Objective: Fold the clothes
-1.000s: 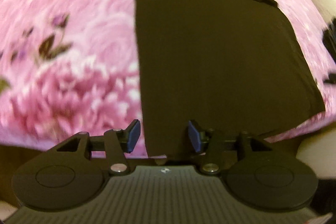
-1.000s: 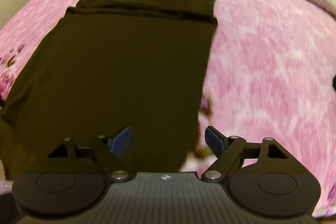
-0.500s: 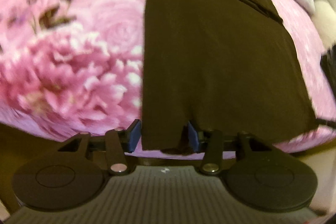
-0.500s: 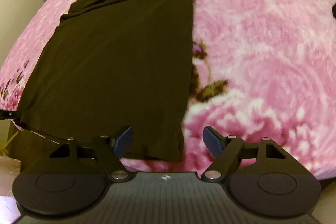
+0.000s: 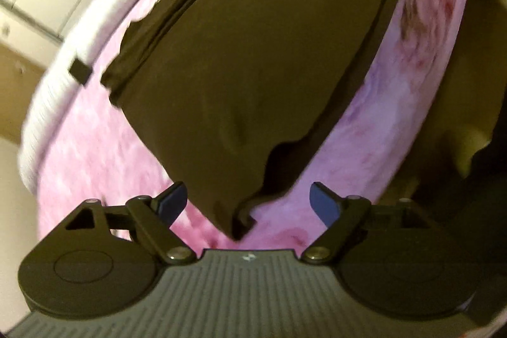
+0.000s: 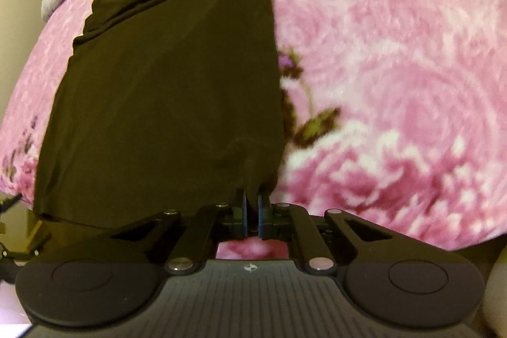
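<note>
The right tool (image 6: 252, 213), wide a moment ago, is closing on the near corner of the shirt (image 6: 171, 103) lying on the bed (image 6: 396, 68). The left tool (image 5: 247, 205) is opening wide around the other corner, not gripping. The fold probably waits on that second pinch.

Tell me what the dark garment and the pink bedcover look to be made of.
Dark garment: thin, matte knit, probably jersey; it drapes limply and puckers at the right gripper.
Pink bedcover: plush, fleece-like fabric with printed roses; its surface looks fuzzy, though blur leaves this uncertain.

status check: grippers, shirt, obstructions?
Right gripper closing on dark shirt hem corner. Left gripper opening, other corner between jaws, ungripped. Nothing in the way.
</note>
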The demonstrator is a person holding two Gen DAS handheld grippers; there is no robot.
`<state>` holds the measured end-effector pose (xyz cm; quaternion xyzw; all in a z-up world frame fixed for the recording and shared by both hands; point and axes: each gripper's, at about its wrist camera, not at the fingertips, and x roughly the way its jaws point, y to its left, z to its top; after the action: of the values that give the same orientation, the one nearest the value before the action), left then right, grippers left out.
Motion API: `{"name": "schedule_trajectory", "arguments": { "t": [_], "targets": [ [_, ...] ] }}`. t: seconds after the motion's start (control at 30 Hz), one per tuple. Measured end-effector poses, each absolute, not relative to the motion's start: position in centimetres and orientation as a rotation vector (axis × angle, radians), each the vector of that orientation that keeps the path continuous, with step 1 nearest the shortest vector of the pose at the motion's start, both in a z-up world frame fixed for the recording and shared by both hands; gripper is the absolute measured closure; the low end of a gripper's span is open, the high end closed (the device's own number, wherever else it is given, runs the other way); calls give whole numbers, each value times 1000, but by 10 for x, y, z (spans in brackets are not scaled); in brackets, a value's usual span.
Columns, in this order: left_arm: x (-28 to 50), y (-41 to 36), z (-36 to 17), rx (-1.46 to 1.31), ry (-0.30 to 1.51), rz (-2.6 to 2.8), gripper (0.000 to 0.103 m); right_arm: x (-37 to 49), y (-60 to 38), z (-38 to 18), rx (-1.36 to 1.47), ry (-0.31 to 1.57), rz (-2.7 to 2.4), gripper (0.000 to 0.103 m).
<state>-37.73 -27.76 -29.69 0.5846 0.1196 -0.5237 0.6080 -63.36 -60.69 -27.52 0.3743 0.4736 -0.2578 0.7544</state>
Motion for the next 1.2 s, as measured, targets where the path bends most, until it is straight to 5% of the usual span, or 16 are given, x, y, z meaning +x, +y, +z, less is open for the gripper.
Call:
{"name": "schedule_trajectory", "arguments": {
  "t": [0.07,0.13,0.2,0.23,0.3,0.33,0.47,0.53,0.73,0.87,0.93,0.97,1.2],
  "targets": [
    [-377,-282,-310,1450,215,-1224,31,-633,-611,-274,817,1038,-565,97],
    [-372,-284,-313,1514,194,-1248,65,-633,-614,-274,811,1047,-567,97],
    [-363,-286,-301,1485,250,-1298,78,-630,-613,-273,787,1057,-560,95],
    [-359,-287,-295,1477,267,-1305,91,-629,-611,-272,773,1061,-558,89],
    [-349,-290,-283,1454,309,-1313,98,-625,-606,-267,719,1063,-564,72],
    [-344,-292,-279,1422,345,-1313,99,-622,-599,-263,663,1065,-565,58],
    [-310,-309,-243,1203,553,-1317,100,-607,-563,-241,358,1028,-518,52],
    [-294,-319,-226,1115,626,-1319,100,-596,-535,-230,227,976,-415,32],
    [-272,-348,-197,1024,698,-1329,100,-545,-458,-233,41,869,-68,24],
    [-264,-355,-189,1022,698,-1340,100,-521,-430,-261,-91,899,-23,30],
    [-263,-352,-187,1020,707,-1344,100,-517,-431,-278,-138,951,-70,59],
    [-263,-351,-186,1021,709,-1348,100,-520,-436,-284,-168,974,-100,64],
    [-263,-350,-192,1041,714,-1360,100,-574,-478,-309,-420,1099,-234,67]
  ]
}}
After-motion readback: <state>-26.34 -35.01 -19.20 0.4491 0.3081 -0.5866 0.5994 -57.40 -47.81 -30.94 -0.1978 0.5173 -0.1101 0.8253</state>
